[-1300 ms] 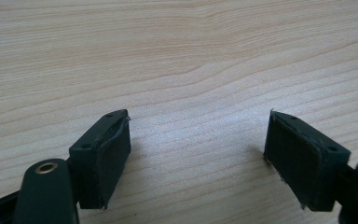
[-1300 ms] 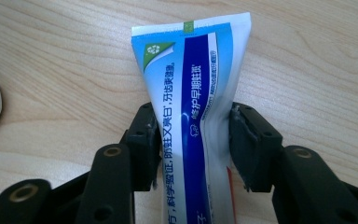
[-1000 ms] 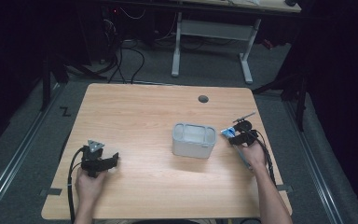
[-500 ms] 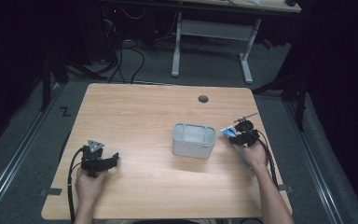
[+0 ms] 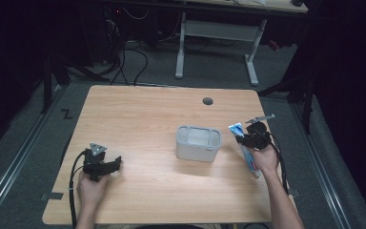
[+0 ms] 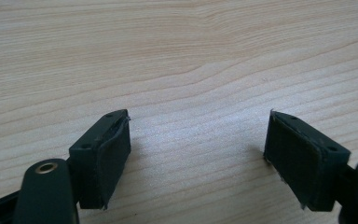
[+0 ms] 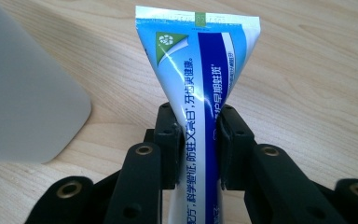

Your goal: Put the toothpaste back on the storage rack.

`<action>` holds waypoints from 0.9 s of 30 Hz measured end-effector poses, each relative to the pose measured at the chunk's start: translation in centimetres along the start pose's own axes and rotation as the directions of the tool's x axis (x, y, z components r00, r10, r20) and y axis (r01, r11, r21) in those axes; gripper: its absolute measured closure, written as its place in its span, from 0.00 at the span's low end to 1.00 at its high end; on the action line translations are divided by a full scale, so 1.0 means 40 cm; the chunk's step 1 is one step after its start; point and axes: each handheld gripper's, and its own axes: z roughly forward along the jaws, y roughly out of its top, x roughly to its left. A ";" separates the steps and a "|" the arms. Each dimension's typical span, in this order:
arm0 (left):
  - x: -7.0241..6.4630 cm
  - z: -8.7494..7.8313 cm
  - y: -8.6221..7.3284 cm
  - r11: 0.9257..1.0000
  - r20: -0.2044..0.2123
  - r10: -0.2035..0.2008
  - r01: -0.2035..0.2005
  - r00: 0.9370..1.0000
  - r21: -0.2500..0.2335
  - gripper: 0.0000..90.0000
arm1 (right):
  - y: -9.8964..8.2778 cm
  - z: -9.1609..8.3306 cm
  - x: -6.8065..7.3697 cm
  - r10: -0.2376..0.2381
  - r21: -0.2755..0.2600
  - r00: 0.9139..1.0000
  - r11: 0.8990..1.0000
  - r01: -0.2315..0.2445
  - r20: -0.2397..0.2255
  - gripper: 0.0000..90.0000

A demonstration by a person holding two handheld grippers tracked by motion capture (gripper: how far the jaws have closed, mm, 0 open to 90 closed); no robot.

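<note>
A blue and white toothpaste tube [image 7: 200, 60] stands between the jaws of my right gripper [image 7: 198, 135], crimped end pointing away. The jaws have just been closing and now press on the tube's sides. Seen from above, the right gripper [image 5: 242, 138] holds the tube [image 5: 248, 155] just off the table, right of a grey open-top container [image 5: 198, 143]. That container's wall [image 7: 18, 93] shows at the left of the right gripper view. My left gripper [image 5: 116, 162] rests near the table's front left, jaws wide apart [image 6: 198, 154] over bare wood, nothing between them.
The wooden table [image 5: 147, 114] has a round cable hole [image 5: 208, 101] near its far edge. Beyond it stand another desk's white legs [image 5: 219, 33] and cables on the dark floor.
The right gripper has closed on the toothpaste tube and lifted slightly with it. The left gripper has stayed where it was.
</note>
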 end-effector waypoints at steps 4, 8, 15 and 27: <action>0.000 0.000 0.000 1.000 -0.001 0.000 0.000 1.000 0.000 0.26 | -0.002 -0.013 -0.003 0.014 -0.032 1.000 0.999 -0.015 -0.022 0.81; -0.001 0.000 0.000 1.000 -0.001 0.001 -0.001 1.000 0.001 0.26 | -0.002 -0.029 -0.004 0.017 -0.059 0.999 0.998 -0.020 -0.038 0.82; -0.003 0.001 0.000 1.000 -0.009 0.009 -0.009 1.000 0.003 0.25 | -0.003 -0.047 0.001 0.018 -0.100 0.998 0.995 -0.025 -0.068 0.82; -0.003 0.001 0.000 1.000 -0.006 0.009 -0.009 1.000 0.003 0.25 | 0.003 -0.073 0.016 0.008 -0.179 0.996 0.984 -0.023 -0.084 0.83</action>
